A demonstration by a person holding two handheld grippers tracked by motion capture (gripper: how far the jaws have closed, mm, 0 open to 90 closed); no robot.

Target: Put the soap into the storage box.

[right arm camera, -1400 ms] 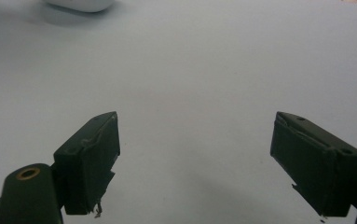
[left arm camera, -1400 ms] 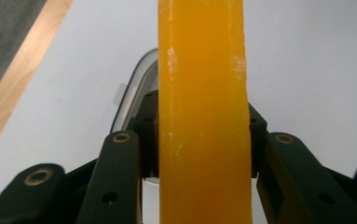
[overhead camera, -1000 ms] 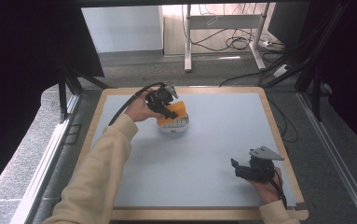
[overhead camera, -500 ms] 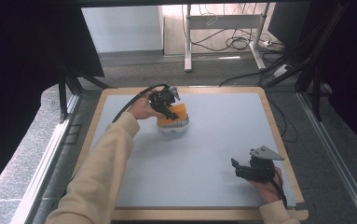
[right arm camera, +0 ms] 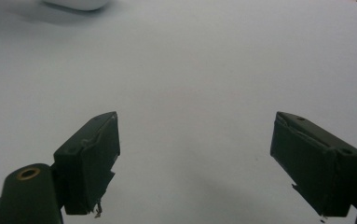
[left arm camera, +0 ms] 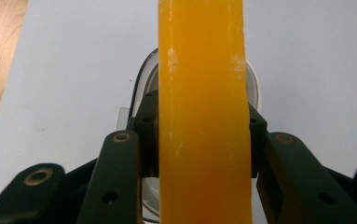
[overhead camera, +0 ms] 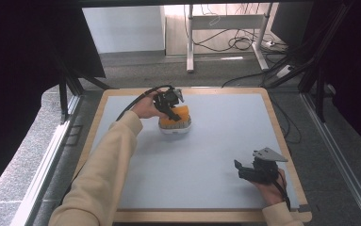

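An orange block [overhead camera: 180, 116] stands on edge over a white round dish [overhead camera: 174, 130] at the back middle of the grey mat. My left gripper [overhead camera: 171, 110] is shut on the block, coming at it from the left. In the left gripper view both black pads press the sides of the orange block [left arm camera: 203, 70], and the white dish rim [left arm camera: 149, 77] shows underneath. Whether the block rests in the dish I cannot tell. My right gripper [overhead camera: 241, 169] stands open near the front right corner, low over the mat, with nothing between the jaws of the gripper [right arm camera: 195, 154].
The grey mat [overhead camera: 206, 160] lies in a wooden frame [overhead camera: 282, 136]. A black cable [overhead camera: 135, 101] trails from the left gripper over the back left of the mat. In the right gripper view the white dish [right arm camera: 76, 3] lies far ahead.
My left gripper has sunk a little with the orange block, bringing it closer onto the white dish. The right gripper has kept still.
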